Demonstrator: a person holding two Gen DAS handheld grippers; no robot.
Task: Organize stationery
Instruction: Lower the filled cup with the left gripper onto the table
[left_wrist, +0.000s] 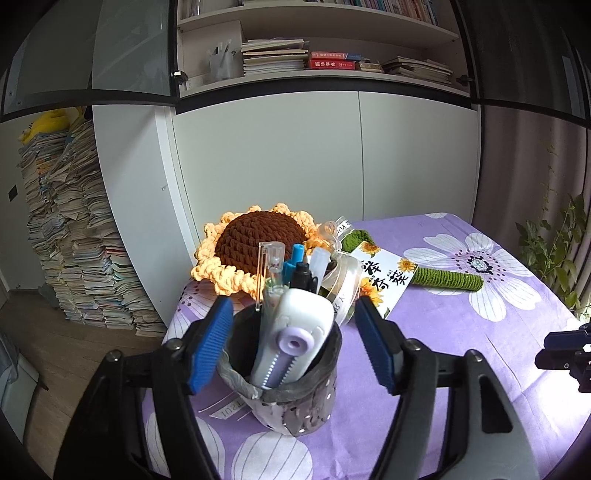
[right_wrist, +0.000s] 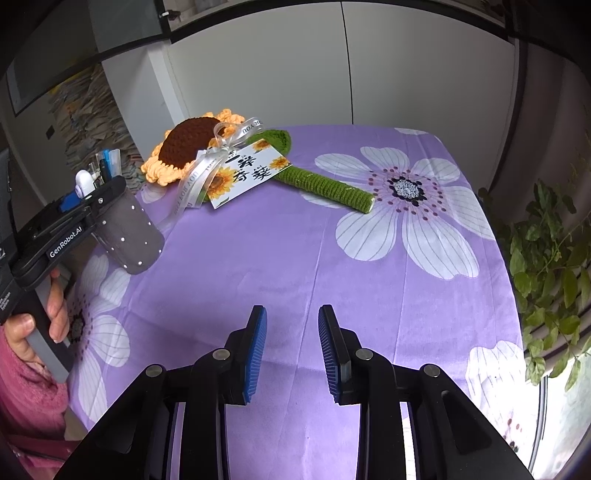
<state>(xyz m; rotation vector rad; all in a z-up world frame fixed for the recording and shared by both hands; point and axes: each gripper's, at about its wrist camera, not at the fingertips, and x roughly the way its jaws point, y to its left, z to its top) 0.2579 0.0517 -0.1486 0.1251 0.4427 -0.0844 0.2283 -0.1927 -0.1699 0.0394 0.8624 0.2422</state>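
Observation:
A grey dotted pen cup (left_wrist: 295, 402) stands on the purple flowered tablecloth (left_wrist: 461, 350) at the table's left edge. It holds a white and lilac correction tape (left_wrist: 291, 339) and several pens (left_wrist: 295, 269). My left gripper (left_wrist: 295, 343) is open, its blue pads on either side of the cup's rim, the left pad touching or nearly touching it. The cup (right_wrist: 129, 236) and the left gripper (right_wrist: 85, 206) also show in the right wrist view. My right gripper (right_wrist: 291, 350) is open and empty above the cloth near the front edge.
A crocheted sunflower (left_wrist: 258, 240) with a green stem (left_wrist: 447, 278), ribbon and card (left_wrist: 380, 280) lies behind the cup. Leafy plant (right_wrist: 546, 266) stands to the right of the table. Stacks of books (left_wrist: 74, 240) stand on the floor at left; white cabinets are behind.

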